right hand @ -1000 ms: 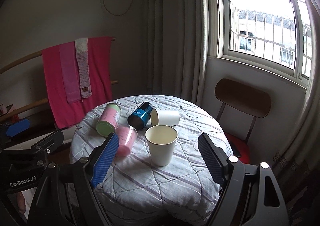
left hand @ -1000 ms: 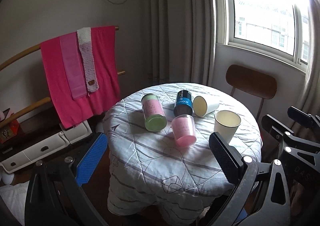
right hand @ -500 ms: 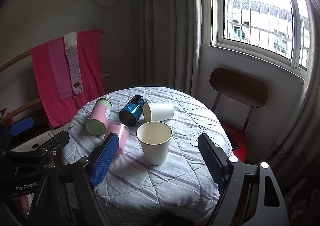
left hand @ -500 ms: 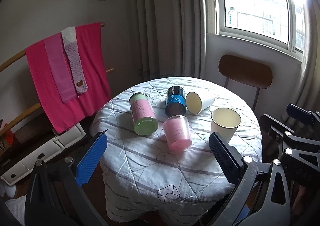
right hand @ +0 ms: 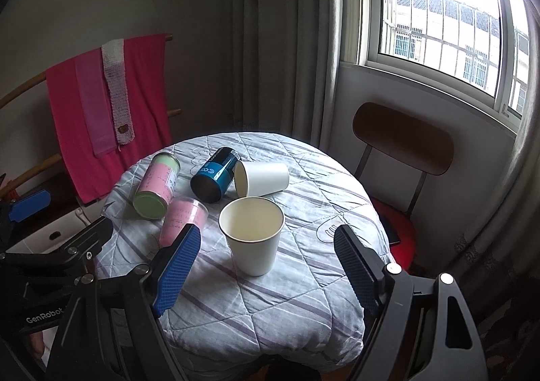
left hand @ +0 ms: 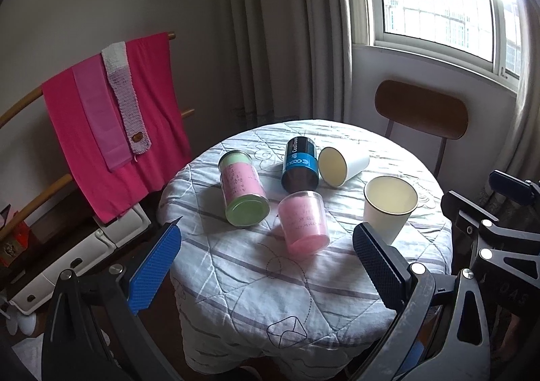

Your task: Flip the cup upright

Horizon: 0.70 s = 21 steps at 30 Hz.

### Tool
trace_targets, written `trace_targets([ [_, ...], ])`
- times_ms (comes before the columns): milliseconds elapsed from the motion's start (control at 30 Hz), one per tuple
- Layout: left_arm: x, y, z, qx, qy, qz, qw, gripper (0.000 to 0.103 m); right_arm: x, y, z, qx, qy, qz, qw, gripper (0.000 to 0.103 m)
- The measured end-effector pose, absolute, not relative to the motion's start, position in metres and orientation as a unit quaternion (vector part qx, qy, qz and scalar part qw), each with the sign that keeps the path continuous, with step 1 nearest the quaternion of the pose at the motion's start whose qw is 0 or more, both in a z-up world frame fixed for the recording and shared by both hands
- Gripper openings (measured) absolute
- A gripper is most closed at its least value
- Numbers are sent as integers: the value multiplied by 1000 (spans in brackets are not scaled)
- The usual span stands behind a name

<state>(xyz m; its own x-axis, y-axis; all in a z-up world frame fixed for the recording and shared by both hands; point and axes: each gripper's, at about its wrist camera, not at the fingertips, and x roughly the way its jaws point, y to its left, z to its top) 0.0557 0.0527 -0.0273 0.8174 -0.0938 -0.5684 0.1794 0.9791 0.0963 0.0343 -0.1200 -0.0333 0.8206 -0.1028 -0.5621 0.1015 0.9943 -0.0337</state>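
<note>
A round table (left hand: 297, 283) under a quilted striped cloth holds several cups. One white paper cup (left hand: 388, 207) (right hand: 253, 239) stands upright. Another white paper cup (left hand: 341, 164) (right hand: 261, 178) lies on its side. A blue can-shaped cup (left hand: 300, 166) (right hand: 216, 175), a pink cup with green ends (left hand: 241, 192) (right hand: 157, 185) and a clear pink cup (left hand: 303, 222) (right hand: 182, 219) also lie on their sides. My left gripper (left hand: 266, 266) is open and empty, short of the table. My right gripper (right hand: 266, 262) is open and empty, its jaws framing the upright cup from the near side.
A wooden-backed chair (left hand: 422, 110) (right hand: 401, 141) stands behind the table under the window. A rack with pink towels (left hand: 111, 117) (right hand: 104, 107) is at the left, with a white box (left hand: 77, 256) on the floor below. Curtains hang at the back.
Both grippers have moved closer to the table and slightly higher. The cups have not moved. Both grippers stay open.
</note>
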Motion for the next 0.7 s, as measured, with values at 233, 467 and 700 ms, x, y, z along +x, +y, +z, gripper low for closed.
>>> trace_targets([
  [233,59,44,-28,82,299,-74,948,103,36,-125,-33,-1,295,-56,954,83],
  [467,61,39,-29,86,300,-75,947,103,37,-130,-33,0,295,-61,953,83],
  [700,57,37,-24,85,287,-68,952,103,37,-133,-33,0,291,-59,955,83],
])
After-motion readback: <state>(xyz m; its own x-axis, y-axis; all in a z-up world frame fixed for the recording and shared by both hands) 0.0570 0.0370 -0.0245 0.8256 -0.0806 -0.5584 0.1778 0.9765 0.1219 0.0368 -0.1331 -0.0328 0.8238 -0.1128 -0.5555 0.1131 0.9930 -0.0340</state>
